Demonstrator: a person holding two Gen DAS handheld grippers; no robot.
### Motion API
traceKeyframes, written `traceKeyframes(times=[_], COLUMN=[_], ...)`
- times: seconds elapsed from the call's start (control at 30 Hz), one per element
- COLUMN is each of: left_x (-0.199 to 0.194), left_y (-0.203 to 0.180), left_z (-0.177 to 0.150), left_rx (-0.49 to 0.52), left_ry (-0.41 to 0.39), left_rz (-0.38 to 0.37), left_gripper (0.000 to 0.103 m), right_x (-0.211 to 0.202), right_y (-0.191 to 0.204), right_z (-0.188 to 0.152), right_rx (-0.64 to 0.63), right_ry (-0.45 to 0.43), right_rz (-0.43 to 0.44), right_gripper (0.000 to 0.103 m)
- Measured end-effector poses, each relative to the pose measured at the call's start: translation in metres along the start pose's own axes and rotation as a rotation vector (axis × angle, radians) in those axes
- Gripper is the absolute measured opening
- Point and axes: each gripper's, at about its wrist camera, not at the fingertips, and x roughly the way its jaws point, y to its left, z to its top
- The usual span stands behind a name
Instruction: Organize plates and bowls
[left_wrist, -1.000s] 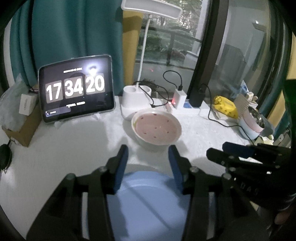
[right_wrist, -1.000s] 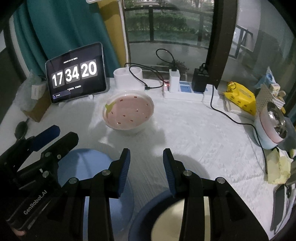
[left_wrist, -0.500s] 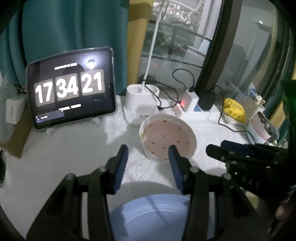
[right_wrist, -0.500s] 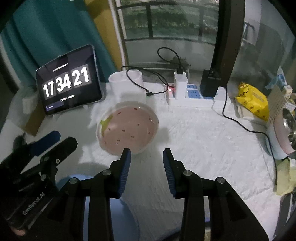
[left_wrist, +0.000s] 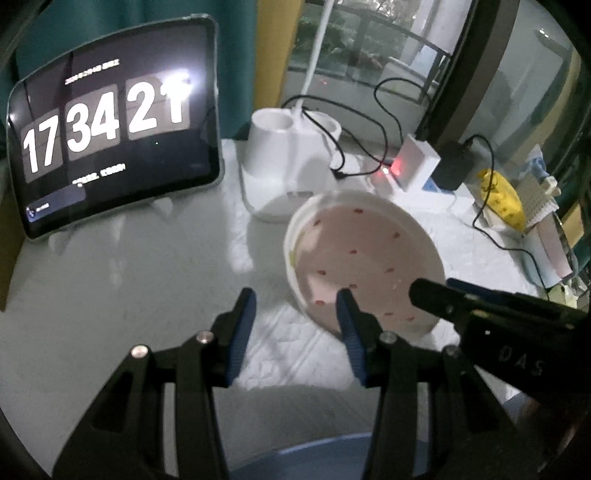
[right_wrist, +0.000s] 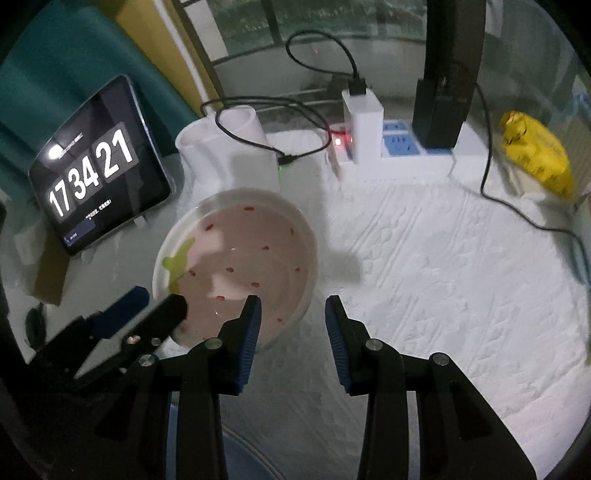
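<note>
Left wrist view: nearest, at the bottom edge, a sliver of blue plate, partly hidden by the gripper body. Left gripper has jaws apart, nothing between them but white cloth-covered surface. Its right-hand finger overlaps the near rim of the pink bowl (whether it touches the rim I cannot tell). Bowl sits upright on the surface, white rim, pink inside with small red specks. Right gripper enters from the right, its tips over the bowl's near right edge.

Right wrist view: right gripper likewise parted and empty, bare surface in the gap; the bowl lies just left of the gap, a green mark on its left inner side. Left gripper reaches in from the lower left, tips at the bowl's rim.

Beyond the bowl: white lamp base, tablet propped at left showing a clock, power strip with plugged cables, yellow packet far right.
</note>
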Motion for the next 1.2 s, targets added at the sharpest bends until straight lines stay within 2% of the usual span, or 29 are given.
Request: traceKeyframes(times=[0.13,0.23,0.33,0.4,0.5,0.53,0.87,1.2], left_x=[0.005,0.006,0.008,0.009,0.013,0.013,-0.002,-0.031], left_y=[0.001,0.001,0.000,0.000,-0.004,-0.005,-0.009,-0.016], left_z=[0.001,0.001,0.002,0.000,-0.001,-0.002,-0.006,-0.011], left_rx=[0.001,0.015,0.021,0.028,0.051,0.058,0.076,0.070], left_ry=[0.007,0.005,0.000,-0.009,-0.002,-0.006,-0.057,-0.093], left_rz=[-0.011,-0.016,-0.022,-0.021,-0.039,-0.026,-0.018,-0.020], left_gripper=[0.047,0.047,0.046,0.045,0.032,0.031,0.029,0.029], right_x=[0.013,0.023,0.022,0.021,0.018,0.017,0.000,-0.027], right_y=[-0.006,-0.011,-0.004,-0.003,0.002,0.004,0.013,0.014], right_z=[0.004,0.004,0.003,0.002,0.001,0.000,-0.006,-0.015], right_rx=[0.039,0.074,0.054,0.048,0.028,0.017,-0.046,-0.042], right_ry=[0.052,0.096,0.082,0.075,0.056,0.049,-0.027,-0.061], right_rz=[0.025,0.063,0.049,0.039,0.027,0.016,-0.029,0.001], right_gripper=[0.036,0.030,0.022,0.021,0.019,0.017,0.016,0.016])
